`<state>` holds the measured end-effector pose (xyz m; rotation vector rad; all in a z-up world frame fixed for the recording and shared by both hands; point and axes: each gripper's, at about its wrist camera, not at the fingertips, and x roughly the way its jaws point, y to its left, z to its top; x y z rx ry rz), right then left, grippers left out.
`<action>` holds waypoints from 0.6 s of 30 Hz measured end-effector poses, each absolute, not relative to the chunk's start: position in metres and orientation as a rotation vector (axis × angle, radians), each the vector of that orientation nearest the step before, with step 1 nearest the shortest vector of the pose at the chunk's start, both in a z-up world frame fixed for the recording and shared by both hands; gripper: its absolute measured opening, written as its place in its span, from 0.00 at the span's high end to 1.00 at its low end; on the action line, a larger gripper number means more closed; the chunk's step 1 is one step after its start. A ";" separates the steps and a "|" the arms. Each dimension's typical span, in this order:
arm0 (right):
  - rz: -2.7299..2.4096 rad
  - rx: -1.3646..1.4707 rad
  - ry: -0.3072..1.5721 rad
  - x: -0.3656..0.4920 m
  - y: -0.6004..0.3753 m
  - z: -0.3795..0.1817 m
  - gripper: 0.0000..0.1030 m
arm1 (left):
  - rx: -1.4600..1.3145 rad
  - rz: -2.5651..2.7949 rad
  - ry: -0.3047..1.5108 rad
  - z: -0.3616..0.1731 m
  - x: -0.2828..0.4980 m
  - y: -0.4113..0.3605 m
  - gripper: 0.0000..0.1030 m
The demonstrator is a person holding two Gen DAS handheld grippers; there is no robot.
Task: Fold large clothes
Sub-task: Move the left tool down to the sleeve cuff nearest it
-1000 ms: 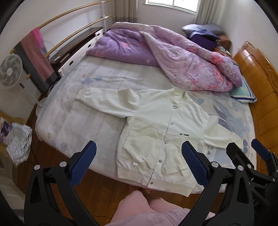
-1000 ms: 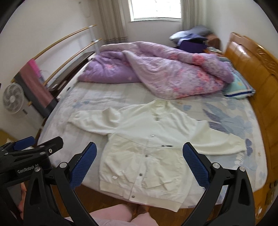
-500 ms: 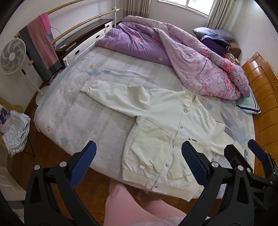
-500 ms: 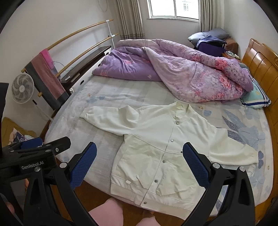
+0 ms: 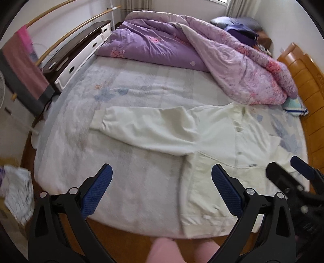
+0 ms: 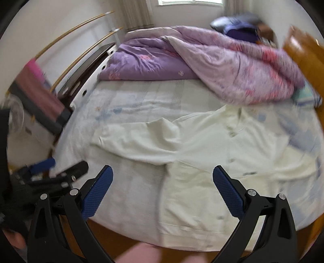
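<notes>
Both claws gape wide and grip nothing: the left claw (image 5: 162, 190) sits low in its frame and the right claw (image 6: 163, 190) low in its own. The white jacket (image 5: 218, 145) lies flat on the bed (image 5: 141, 81), centre to lower right, one sleeve reaching left. A purple quilt (image 5: 202, 54) is heaped across the top.

- A bedroom in a home: a wide bed (image 5: 141, 101) with a pale patterned sheet fills most of the room.
- A rumpled purple floral quilt (image 5: 202, 50) lies heaped at its far side.
- A carved wooden headboard (image 5: 303, 81) stands on the right.
- A drawer cabinet (image 5: 81, 54), a towel (image 5: 24, 66) on a rail and a curtained window (image 6: 182, 2) line the walls.
</notes>
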<state>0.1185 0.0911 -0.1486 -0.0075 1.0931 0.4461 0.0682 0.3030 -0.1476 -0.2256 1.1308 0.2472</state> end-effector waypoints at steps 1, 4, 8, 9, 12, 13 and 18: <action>0.424 -0.023 1.098 0.125 0.104 -0.157 0.13 | -0.212 0.245 1.139 -0.158 0.077 0.317 0.05; 0.383 -0.055 1.119 0.145 0.135 -0.180 0.14 | -0.258 0.225 1.170 -0.193 0.101 0.361 0.05; 0.343 -0.014 1.164 0.173 0.156 -0.212 0.14 | -0.433 0.198 1.181 -0.245 0.123 0.418 0.05; 0.324 -0.017 1.177 0.182 0.160 -0.224 0.14 | -0.497 0.201 1.189 -0.264 0.129 0.436 0.05; 0.276 -0.042 1.217 0.199 0.166 -0.250 0.14 | -0.592 0.247 1.220 -0.307 0.144 0.476 0.05; 0.255 -0.049 1.233 0.207 0.167 -0.261 0.14 | -0.608 0.281 1.237 -0.325 0.150 0.489 0.05; 0.182 -0.100 1.309 0.227 0.168 -0.307 0.14 | -0.681 0.400 1.271 -0.399 0.172 0.544 0.05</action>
